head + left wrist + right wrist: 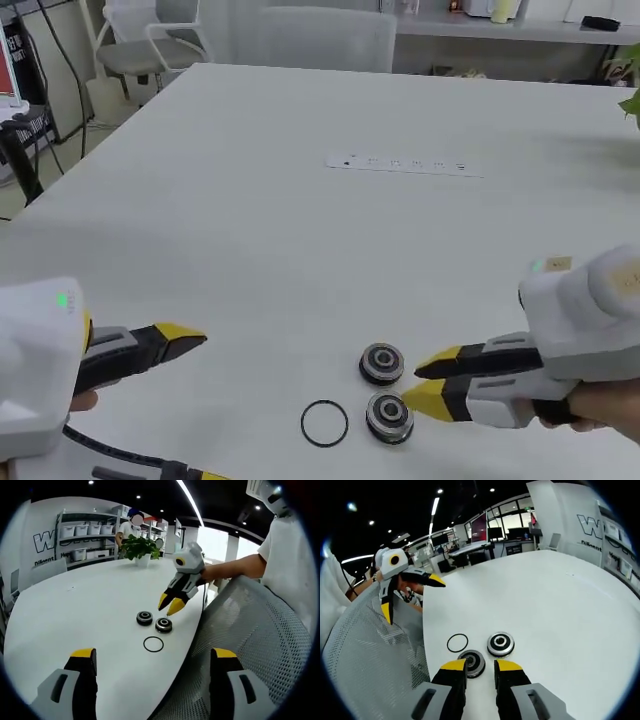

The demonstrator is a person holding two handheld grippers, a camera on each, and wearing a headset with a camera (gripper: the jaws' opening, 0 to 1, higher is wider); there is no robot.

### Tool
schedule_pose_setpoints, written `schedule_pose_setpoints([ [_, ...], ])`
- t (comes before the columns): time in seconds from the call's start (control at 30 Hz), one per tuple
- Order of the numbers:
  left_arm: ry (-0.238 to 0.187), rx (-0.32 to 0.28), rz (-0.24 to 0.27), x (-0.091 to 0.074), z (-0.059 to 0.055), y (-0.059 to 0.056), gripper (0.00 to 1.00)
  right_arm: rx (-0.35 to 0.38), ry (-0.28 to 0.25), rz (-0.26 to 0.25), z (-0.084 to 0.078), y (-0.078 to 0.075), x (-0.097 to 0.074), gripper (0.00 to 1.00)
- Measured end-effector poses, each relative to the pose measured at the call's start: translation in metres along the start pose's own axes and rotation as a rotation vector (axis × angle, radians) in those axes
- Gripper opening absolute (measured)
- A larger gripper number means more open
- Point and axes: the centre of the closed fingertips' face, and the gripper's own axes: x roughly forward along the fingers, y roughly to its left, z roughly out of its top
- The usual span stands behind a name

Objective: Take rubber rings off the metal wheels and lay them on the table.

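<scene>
Two wheels [389, 416] ringed, heavy, stiff; rubber rings [302, 423] judged soft, stretchy, to be pinched at rim. Right tool [412, 385], left tool [208, 408] released, empty.

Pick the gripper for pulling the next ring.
Right, probably: the right gripper has its jaws narrowly open right beside the nearer wheel; the left gripper hangs wide open, farther off.

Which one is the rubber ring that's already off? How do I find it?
Look at the near edge of the big white table, where two metal wheels sit by the right hand-held gripper. Just left of the nearer wheel lies a thin black ring, flat and empty inside, unlike the chunky wheels.
</scene>
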Motion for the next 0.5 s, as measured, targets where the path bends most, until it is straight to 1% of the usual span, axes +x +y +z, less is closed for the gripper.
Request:
schedule_pose_setpoints([
  [0.07,-0.002,0.007,-0.002,0.000,0.001,0.000,0.93,-0.012,0.022,0.019,-0.004,0.005,0.002,0.20],
  [0.1,-0.009,0.012,-0.009,0.000,0.004,-0.002,0.94,-0.022,0.035,0.025,-0.006,0.007,0.003,0.20],
  [0.17,-0.008,0.022,-0.023,0.000,0.006,-0.005,0.94,-0.045,0.056,0.027,-0.010,0.008,0.004,0.20],
  [0.27,0.032,0.083,-0.059,0.001,0.007,-0.012,0.95,-0.072,0.090,0.026,-0.017,0.008,0.006,0.20],
  [0.33,0.033,0.126,-0.092,0.002,0.014,-0.019,0.95,-0.082,0.108,0.031,-0.021,0.009,0.007,0.21],
  [0.4,0.030,0.151,-0.113,0.003,0.024,-0.023,0.95,-0.088,0.117,0.030,-0.022,0.009,0.007,0.21],
  [0.5,0.014,0.191,-0.127,0.004,0.040,-0.022,0.95,-0.095,0.123,0.028,-0.024,0.008,0.007,0.21],
])
